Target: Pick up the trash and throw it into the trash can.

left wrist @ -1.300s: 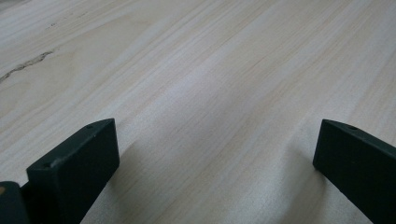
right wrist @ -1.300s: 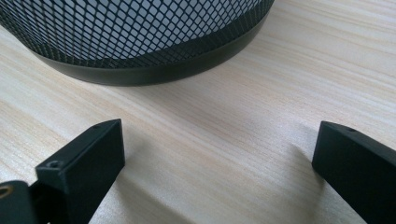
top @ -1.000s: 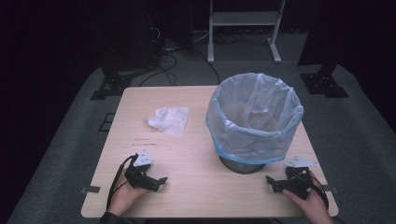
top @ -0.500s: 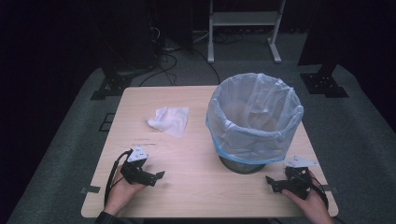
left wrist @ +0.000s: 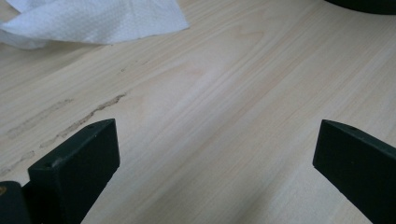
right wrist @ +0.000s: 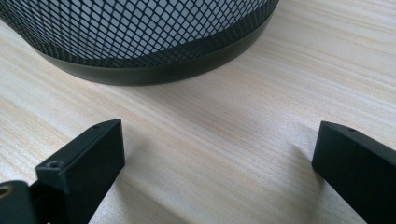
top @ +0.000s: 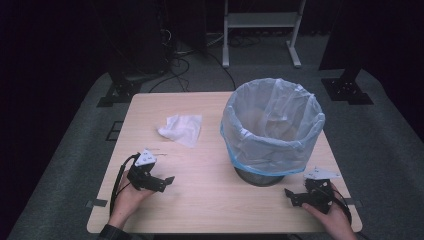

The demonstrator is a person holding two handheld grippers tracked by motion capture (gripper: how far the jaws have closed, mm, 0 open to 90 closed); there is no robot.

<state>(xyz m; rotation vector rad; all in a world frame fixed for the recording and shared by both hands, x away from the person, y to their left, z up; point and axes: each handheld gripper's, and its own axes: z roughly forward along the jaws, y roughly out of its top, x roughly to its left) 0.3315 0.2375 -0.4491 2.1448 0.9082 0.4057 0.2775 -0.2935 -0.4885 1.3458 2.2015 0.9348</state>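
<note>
Left gripper (top: 167,181): we had its jaws spread wide, nothing between them, just bare counter (left wrist: 224,116) in the left gripper view. Crumpled paper towel (left wrist: 98,18) lay ahead of the jaws at the top left of that view, well apart, no contact.

Right gripper (top: 291,195): jaws also wide and empty, low over the counter. Black mesh wastebasket (right wrist: 140,37) base sat straight ahead of them, near but not touching.

From the high view we saw the paper towel (top: 181,129) lying loose on the left half of the counter, between the left gripper and the far edge, beside the wastebasket (top: 272,125). The basket stood upright on the right half, lined with a translucent bag with a blue hem folded over the rim. Our read: the towel was trash to go in the bin, and the open bag mouth was there to take it.

Hand pose: left hand (top: 131,192) rested at the near edge, gripper pointing right and slightly forward, cable looping off its left side. Right hand (top: 327,207) sat at the near right corner, gripper pointing left toward the basket foot. Both looked parked. Left was the nearer one for the pick; we judged the grasp not yet started.
</note>
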